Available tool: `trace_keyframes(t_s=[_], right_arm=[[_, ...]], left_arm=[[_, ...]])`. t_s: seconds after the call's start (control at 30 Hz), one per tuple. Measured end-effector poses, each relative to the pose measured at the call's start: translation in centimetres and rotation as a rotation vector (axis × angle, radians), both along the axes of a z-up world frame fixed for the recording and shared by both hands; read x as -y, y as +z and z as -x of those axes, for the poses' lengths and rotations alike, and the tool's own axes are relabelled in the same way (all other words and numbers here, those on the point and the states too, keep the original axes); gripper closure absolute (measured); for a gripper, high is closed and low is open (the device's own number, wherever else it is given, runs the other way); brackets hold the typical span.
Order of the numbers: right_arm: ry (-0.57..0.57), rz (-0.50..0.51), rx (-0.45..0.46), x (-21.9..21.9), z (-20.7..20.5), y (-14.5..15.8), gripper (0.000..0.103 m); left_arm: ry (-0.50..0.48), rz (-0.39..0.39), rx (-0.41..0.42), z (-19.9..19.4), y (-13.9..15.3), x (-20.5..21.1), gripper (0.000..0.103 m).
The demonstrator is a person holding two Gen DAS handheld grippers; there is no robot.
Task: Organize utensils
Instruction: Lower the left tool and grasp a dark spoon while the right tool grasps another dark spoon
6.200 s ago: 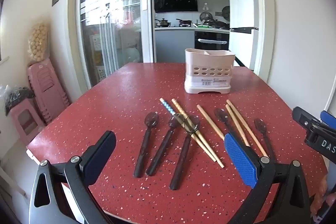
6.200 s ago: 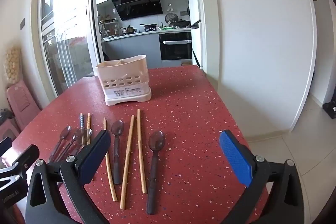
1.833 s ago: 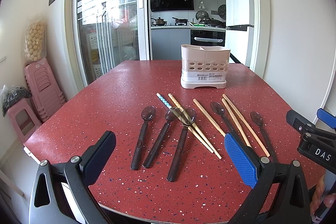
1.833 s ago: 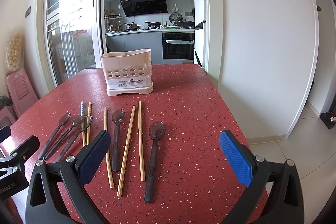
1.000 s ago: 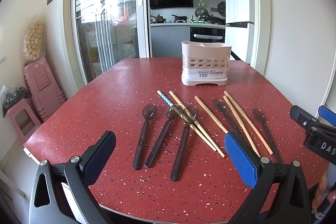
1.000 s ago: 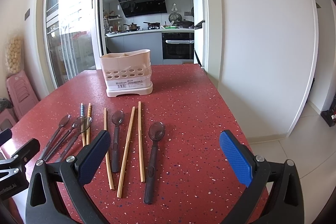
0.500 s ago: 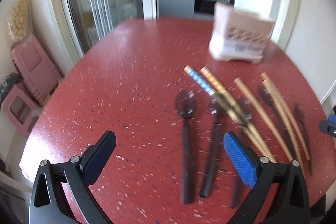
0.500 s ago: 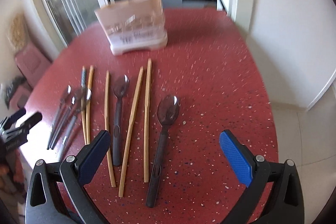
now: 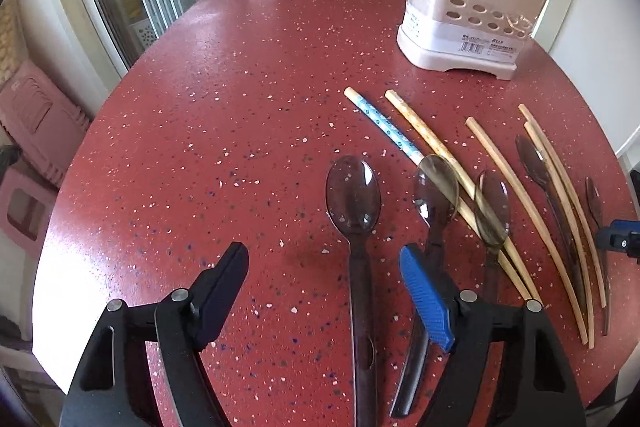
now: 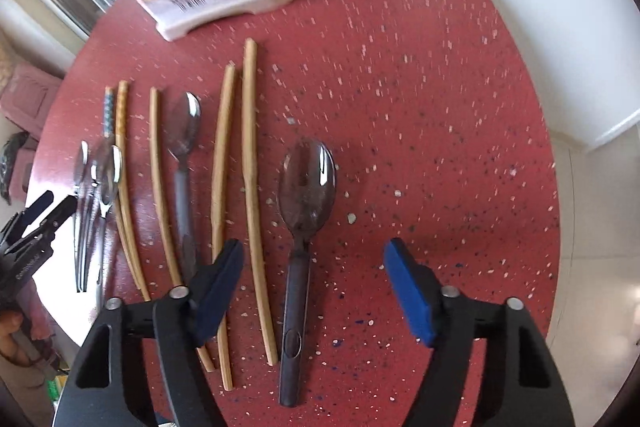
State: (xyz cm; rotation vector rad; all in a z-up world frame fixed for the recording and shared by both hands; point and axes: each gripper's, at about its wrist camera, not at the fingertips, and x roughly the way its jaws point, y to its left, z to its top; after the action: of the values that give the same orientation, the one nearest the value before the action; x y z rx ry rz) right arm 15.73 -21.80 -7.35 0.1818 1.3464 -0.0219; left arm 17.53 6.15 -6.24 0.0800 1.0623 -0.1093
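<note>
The round red speckled table [image 9: 240, 75] carries everything. At its far edge stands the pale pink plastic utensil holder with round holes [image 9: 468, 15], upright; its inside is hidden from both cameras, so I cannot tell what is in it. All utensils lie flat in a row near the front edge, handles toward the person, which I judge makes them easy to take from above.

The left gripper [image 9: 322, 291] has its jaws apart over the leftmost dark translucent plastic spoon [image 9: 354, 199], whose handle lies between the pads, not pressed. The right gripper [image 10: 312, 279] is closing (nothing is clamped yet) around the handle of the rightmost dark plastic spoon [image 10: 306, 183]. The plain bamboo chopsticks [image 10: 250, 163] lie just beside it, and the blue-patterned chopstick [image 9: 384, 123] lies under a middle spoon's bowl.
</note>
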Motion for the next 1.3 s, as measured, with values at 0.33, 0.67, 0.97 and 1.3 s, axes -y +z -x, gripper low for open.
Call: trace_keyframes(t_s=[0.33, 0.67, 0.97, 1.3], right_arm=[[0.091, 0.079, -0.047, -2.6, -1.5, -0.6, 0.048], [0.139, 0.045, -0.058, -1.6, -1.8, -0.2, 0.096], [0.166, -0.155, -0.007, 3.7, -2.5, 0.8, 0.096], [0.130, -0.281, -0.069, 7.4, -2.7, -0.9, 0.095]], left_arm=[[-0.012, -0.054, -0.050, -1.3, -1.1, 0.8, 0.000], [-0.127, -0.030, -0.087, -1.7, -0.9, 3.5, 0.062], [-0.079, 0.067, -0.004, -0.4, 1.6, 2.5, 0.062], [-0.107, 0.134, 0.075, 0.6, 4.8, 3.6, 0.062]])
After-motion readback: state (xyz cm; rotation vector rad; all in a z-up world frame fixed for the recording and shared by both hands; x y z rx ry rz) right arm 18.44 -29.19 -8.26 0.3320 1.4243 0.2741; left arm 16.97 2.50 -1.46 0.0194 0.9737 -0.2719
